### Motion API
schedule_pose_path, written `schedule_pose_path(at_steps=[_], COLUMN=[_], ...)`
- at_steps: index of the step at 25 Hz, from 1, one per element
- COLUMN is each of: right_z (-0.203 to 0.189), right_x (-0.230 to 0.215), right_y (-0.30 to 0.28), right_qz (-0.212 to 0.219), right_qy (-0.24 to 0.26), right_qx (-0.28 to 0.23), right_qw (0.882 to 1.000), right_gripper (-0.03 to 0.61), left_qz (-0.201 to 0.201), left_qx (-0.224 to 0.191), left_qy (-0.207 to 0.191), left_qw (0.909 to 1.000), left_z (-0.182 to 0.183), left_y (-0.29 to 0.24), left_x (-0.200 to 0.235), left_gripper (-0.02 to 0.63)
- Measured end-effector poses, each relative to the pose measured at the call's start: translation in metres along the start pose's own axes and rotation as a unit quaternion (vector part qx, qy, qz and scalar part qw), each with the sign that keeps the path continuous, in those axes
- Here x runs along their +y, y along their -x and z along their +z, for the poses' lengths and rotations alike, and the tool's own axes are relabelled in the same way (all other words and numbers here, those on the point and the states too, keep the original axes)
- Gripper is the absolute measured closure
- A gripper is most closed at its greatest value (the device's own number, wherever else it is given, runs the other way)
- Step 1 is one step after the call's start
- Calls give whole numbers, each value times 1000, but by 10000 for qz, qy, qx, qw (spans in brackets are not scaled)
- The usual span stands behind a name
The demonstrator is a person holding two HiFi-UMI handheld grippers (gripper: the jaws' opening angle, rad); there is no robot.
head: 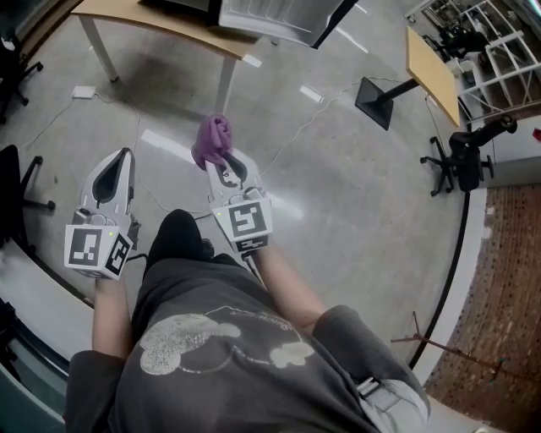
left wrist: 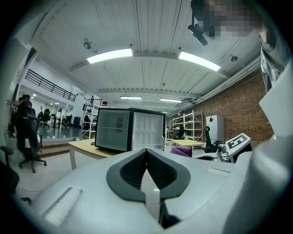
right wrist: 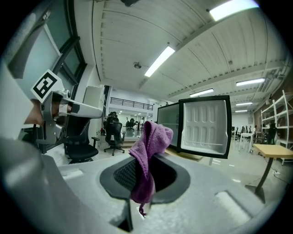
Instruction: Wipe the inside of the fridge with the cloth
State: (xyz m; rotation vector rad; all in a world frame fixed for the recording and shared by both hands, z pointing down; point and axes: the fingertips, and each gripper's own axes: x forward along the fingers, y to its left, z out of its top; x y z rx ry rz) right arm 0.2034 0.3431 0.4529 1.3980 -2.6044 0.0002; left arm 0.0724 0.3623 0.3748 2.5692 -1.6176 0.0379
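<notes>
The person stands on a grey polished floor (head: 338, 203) and holds both grippers out in front, pointing towards a small black fridge with a white interior (left wrist: 114, 129). The fridge stands on a light wooden table with white legs (head: 161, 24). Its door hangs wide open, and the ribbed white inner lining faces the room.

The right gripper (head: 226, 166) has its 2 jaws clenched on a purple terry cloth (right wrist: 149, 153). In the right gripper view the fabric is pinched between the dark ribbed pads. 1 bunched end rises above the jaws and flops over, and a short tail hangs below. In the head view the cloth sits as a crumpled purple lump at the jaw tips, over bare floor. It is well apart from the fridge and touches nothing but the gripper.

The left gripper (head: 125, 157) is level with the right one and just beside it, on the person's left. Its 2 jaws are pressed together with nothing between them; the left gripper view shows the pads meeting along 1 closed seam.

A black office chair (right wrist: 80, 137) stands in the background of the right gripper view. In the head view a black square stand base (head: 374, 101) rests on the floor to the right, near a second wooden tabletop (head: 433, 72). A red brick wall (left wrist: 238, 107) runs along the right of the left gripper view.
</notes>
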Motion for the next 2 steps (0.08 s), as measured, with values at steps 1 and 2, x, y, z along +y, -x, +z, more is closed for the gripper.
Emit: schedule_pose_path(at_steps=[1, 2], right_z=[-2, -4], right_x=[2, 3], right_y=[-1, -2], right_qz=[19, 38], right_qy=[4, 7], right_qx=[43, 86], right_qw=[10000, 10000], right_gripper=[538, 540], left_qz=[14, 29], left_qx=[3, 6], left_qy=[9, 16], left_qw=[10000, 10000], left_z=[-1, -2], left_y=[1, 2], left_x=[1, 3], left_gripper=[595, 595])
